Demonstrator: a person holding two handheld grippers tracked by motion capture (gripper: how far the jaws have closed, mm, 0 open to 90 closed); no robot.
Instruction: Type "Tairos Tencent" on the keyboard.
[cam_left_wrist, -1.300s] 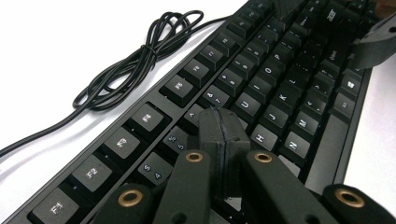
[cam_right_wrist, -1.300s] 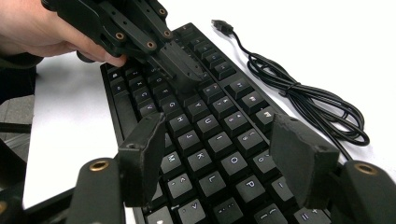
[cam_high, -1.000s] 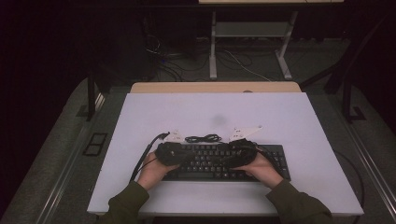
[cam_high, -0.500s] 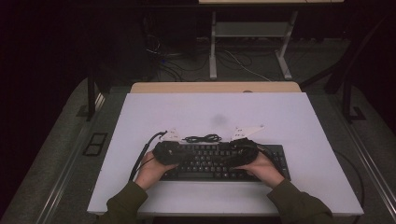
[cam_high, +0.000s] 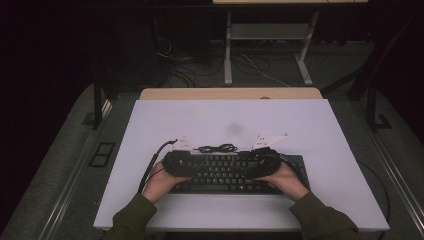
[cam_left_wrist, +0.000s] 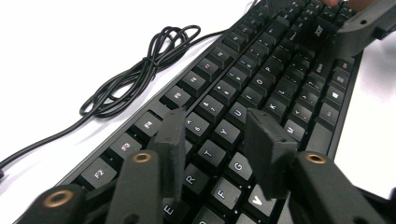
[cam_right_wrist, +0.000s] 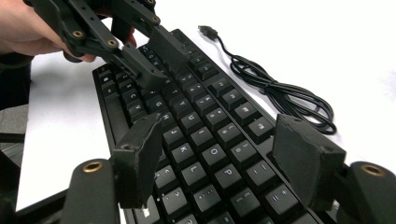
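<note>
Both grippers hover over the keyboard (cam_high: 235, 172) lying near the table's (cam_high: 325, 130) front edge, left gripper (cam_left_wrist: 219, 140) just parting, right gripper (cam_right_wrist: 224, 154) wide, neither gripping, apparently poised to press keys.

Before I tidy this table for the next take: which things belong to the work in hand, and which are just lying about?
In the job:
- black keyboard, under both grippers
- left gripper, jaws apart over the keys, just been opening, nothing between them
- right gripper, jaws apart over the keys

Lying about:
- keyboard's coiled cable, unplugged, on the white table
- second desk behind
</note>
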